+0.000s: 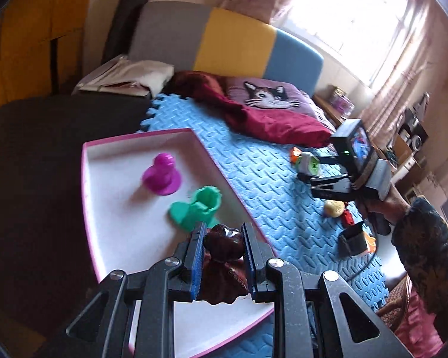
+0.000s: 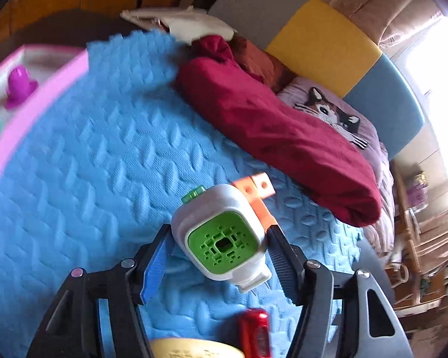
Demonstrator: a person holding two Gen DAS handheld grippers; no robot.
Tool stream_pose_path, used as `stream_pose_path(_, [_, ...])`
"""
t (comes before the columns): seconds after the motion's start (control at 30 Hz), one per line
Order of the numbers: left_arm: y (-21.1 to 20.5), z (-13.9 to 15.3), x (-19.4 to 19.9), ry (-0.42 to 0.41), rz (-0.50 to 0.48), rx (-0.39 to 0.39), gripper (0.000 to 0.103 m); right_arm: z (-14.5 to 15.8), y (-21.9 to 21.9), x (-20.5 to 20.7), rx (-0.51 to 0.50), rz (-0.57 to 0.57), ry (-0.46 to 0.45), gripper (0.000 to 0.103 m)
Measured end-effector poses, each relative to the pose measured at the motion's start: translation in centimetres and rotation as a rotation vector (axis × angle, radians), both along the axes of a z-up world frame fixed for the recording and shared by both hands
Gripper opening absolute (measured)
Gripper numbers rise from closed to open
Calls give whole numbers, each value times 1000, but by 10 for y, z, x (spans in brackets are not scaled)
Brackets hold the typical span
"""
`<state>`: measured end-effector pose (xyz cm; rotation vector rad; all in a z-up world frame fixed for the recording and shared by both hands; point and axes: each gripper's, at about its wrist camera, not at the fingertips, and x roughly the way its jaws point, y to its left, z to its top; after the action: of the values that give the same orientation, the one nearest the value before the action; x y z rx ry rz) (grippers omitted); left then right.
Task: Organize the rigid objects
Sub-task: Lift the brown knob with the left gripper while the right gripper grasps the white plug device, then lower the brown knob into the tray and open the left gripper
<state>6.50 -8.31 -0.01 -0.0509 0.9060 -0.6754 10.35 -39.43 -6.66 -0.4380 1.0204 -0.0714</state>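
Note:
My left gripper (image 1: 223,229) is shut on a dark brown figurine (image 1: 224,256) and holds it over the near part of a white tray with a pink rim (image 1: 140,138). In the tray lie a purple piece (image 1: 162,174) and a green piece (image 1: 198,207). My right gripper (image 2: 221,229) has its jaws around a white and green toy (image 2: 222,235) that sits on the blue foam mat (image 2: 104,179); whether the pads press on it is unclear. That toy (image 1: 309,162) and the right gripper (image 1: 306,183) also show in the left wrist view.
An orange bracket (image 2: 258,192) lies just behind the toy. A red piece (image 2: 255,331) and a yellow piece (image 2: 194,349) lie near my right gripper. A red blanket (image 2: 271,137) and a cat pillow (image 1: 265,95) lie at the mat's far side. More small toys (image 1: 343,214) lie on the mat.

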Motion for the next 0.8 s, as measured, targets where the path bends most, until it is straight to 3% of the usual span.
stream_pose_path(0.2, [11,-8,0,10,25,-12,24,18,30,-4,-52,60,-13,64])
stream_pose_path(0.37, [18,-11,-4,-6,39,-9,24,33,55,-13,109,39,-7,64])
stream_pose_path(0.47, [25,-16,-5,1,52,-7,24,28,71,-28,212,30,0,64])
stream_pose_path(0.67, [49,-24,6,39,116,-26,24,-2,89,-50,239,11,-14,64])
stream_pose_path(0.73, [51,-26,16,59,134,-34,24,-4,87,-54,244,-5,-47,55])
stream_pose_path(0.8, [50,-28,25,70,142,-35,24,-3,82,-55,277,-13,-68,54])
